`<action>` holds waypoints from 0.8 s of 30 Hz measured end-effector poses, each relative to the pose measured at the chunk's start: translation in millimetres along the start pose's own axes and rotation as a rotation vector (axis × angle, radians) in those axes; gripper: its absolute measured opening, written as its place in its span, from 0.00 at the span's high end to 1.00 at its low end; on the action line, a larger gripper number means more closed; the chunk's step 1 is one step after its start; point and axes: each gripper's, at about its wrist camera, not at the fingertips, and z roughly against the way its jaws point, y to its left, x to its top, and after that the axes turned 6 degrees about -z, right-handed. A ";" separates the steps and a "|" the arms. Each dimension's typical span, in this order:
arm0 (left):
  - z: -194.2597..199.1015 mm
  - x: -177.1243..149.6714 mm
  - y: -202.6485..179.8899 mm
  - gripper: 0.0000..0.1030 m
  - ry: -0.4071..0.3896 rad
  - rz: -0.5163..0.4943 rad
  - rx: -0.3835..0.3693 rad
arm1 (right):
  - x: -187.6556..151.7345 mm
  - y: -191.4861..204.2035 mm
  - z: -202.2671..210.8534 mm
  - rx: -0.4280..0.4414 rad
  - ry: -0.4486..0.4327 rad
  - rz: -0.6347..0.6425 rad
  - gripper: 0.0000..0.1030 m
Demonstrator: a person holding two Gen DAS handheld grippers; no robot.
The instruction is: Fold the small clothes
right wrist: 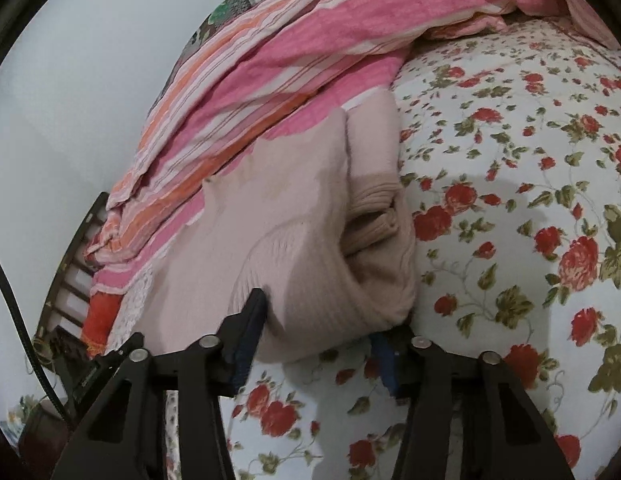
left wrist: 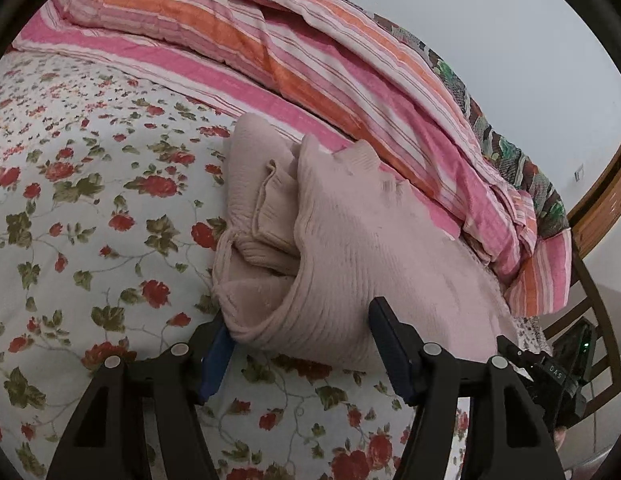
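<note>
A pale pink knitted sweater [left wrist: 350,240] [right wrist: 270,220] lies folded over itself on the flowered bedsheet [left wrist: 90,200] [right wrist: 510,200], with a ribbed cuff tucked inside the fold. My left gripper [left wrist: 302,336] holds the near rolled edge of the sweater. Its fingers [left wrist: 220,344] press the thick fold from both sides. My right gripper [right wrist: 316,328] grips the same near edge from the other end, and the fabric bulges between its fingers [right wrist: 250,316]. The sweater's far end rests against the quilt.
A pink and orange striped quilt [left wrist: 270,60] [right wrist: 290,60] is heaped along the far side of the bed by a pale wall. A wooden frame [left wrist: 602,208] stands past the bed's end. The other gripper's dark body [left wrist: 558,380] shows at the left wrist view's lower right.
</note>
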 end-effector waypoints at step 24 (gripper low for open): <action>64.5 -29.8 -18.0 0.91 0.023 -0.037 0.005 | -34.4 18.7 65.0 -0.028 0.024 0.081 0.92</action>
